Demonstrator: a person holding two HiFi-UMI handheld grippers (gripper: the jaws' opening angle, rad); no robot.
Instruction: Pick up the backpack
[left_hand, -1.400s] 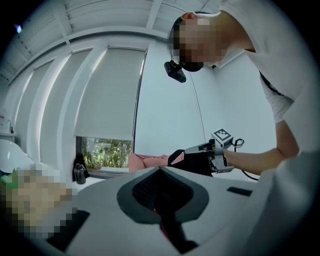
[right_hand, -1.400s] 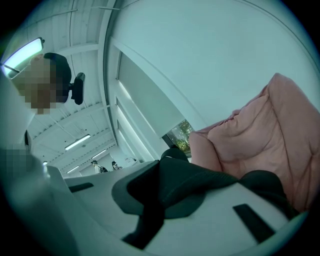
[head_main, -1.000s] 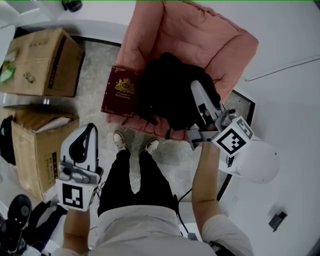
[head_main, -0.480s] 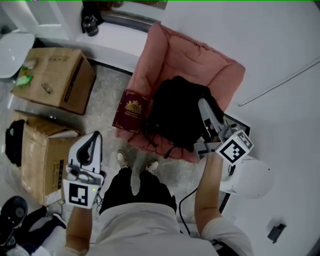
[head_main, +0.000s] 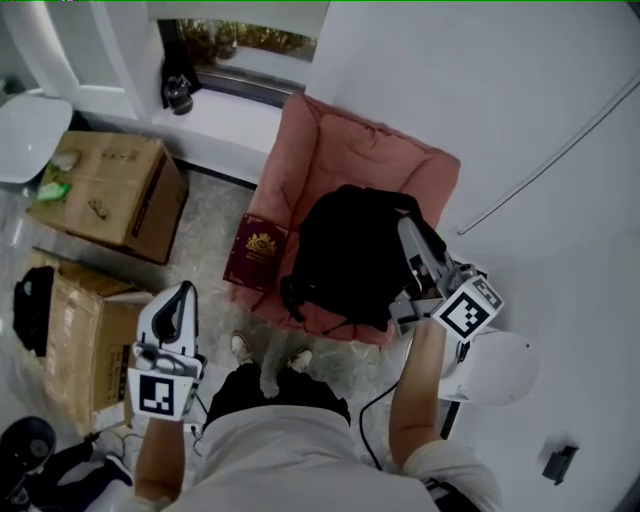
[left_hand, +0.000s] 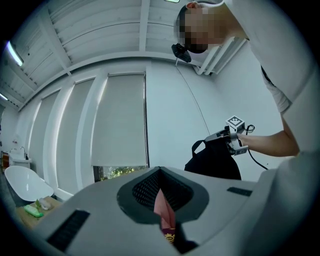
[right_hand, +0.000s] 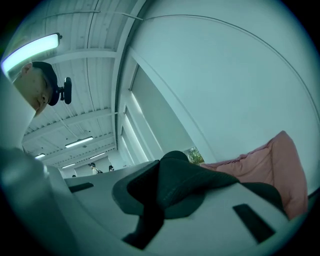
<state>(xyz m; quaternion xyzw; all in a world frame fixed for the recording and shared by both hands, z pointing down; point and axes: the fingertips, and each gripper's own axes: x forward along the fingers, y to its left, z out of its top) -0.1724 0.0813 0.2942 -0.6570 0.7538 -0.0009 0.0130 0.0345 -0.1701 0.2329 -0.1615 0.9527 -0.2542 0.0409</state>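
Observation:
The black backpack (head_main: 350, 255) hangs in front of the pink armchair (head_main: 375, 160), lifted off its seat. My right gripper (head_main: 408, 224) is shut on the black fabric at the backpack's top right; in the right gripper view that fabric (right_hand: 185, 175) fills the space between the jaws (right_hand: 167, 192). The left gripper view shows the backpack (left_hand: 215, 161) dangling below the right gripper (left_hand: 226, 138) against the white wall. My left gripper (head_main: 181, 292) is held low at the left, apart from the backpack, its jaws (left_hand: 159, 175) together with nothing in them.
A maroon book (head_main: 257, 252) lies by the armchair's left front. Two cardboard boxes (head_main: 110, 190) (head_main: 85, 335) stand at the left. A white round object (head_main: 495, 365) sits by the right arm. The person's shoes (head_main: 265, 352) are just before the chair. A white wall runs along the right.
Both grippers have risen. The backpack has come up off the armchair's seat with the right gripper and now hangs from it. The left gripper stays empty.

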